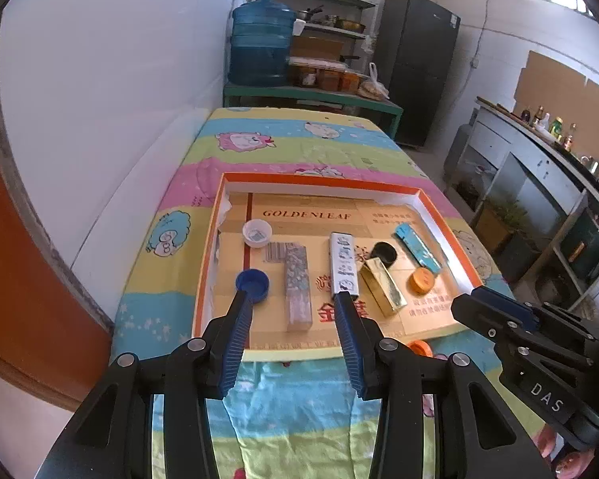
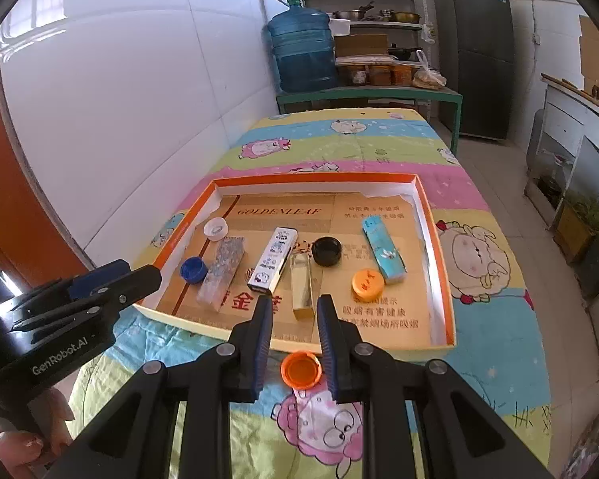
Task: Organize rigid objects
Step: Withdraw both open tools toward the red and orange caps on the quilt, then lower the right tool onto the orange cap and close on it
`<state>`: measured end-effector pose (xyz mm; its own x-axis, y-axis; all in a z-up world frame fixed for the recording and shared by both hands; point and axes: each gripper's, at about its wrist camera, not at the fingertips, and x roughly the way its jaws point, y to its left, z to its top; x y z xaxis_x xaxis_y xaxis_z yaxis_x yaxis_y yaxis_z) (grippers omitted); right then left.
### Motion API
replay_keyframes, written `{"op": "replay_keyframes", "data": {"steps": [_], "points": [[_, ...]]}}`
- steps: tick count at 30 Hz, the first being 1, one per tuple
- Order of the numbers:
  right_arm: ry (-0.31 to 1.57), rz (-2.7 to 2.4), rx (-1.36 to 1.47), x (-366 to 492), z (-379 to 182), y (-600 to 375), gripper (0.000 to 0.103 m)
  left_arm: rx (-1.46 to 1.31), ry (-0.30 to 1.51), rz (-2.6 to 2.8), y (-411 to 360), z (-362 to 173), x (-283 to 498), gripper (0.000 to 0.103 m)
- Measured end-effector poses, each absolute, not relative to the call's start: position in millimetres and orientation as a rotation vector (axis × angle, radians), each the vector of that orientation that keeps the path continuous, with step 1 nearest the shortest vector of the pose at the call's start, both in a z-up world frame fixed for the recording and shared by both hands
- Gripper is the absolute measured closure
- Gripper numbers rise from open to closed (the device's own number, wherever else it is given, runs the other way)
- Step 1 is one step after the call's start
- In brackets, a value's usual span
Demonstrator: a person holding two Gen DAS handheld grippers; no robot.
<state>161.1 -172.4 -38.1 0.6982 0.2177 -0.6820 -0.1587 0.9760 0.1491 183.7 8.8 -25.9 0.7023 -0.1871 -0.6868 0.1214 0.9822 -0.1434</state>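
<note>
Between the wide-spread right gripper (image 2: 291, 319) fingers, a translucent orange cap (image 2: 301, 370), hollow side up, ungrasped

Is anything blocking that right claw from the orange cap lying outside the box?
Nothing visible does. The orange cap lies open side up on the tablecloth, between the open fingers of the right gripper, just short of the tray.

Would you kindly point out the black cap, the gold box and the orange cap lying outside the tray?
black cap (image 2: 327, 251), right wrist view, hollow inside.
gold box (image 2: 302, 287), right wrist view, top face.
orange cap outside the tray (image 2: 301, 369), right wrist view, open inside.
</note>
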Motion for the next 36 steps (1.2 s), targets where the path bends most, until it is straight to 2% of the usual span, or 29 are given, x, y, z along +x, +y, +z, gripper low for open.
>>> {"op": "replay_keyframes", "data": {"steps": [32,34,35,36], "points": [[0.851,0.188,0.088,116.2,-69.4,-186.9,0.080,-0.088,0.837,-0.245,-11.9,-49.0,144.3,0.059],[0.860,0.187,0.086,116.3,-73.0,-186.1,0.067,-0.090,0.843,-0.251,-12.8,-52.2,143.8,0.059],[0.866,0.185,0.086,116.9,-74.6,-186.0,0.056,-0.092,0.845,-0.254,-13.1,-53.6,143.8,0.059],[0.869,0.183,0.085,117.2,-75.9,-186.0,0.051,-0.094,0.847,-0.256,-13.2,-54.7,143.8,0.059]]}}
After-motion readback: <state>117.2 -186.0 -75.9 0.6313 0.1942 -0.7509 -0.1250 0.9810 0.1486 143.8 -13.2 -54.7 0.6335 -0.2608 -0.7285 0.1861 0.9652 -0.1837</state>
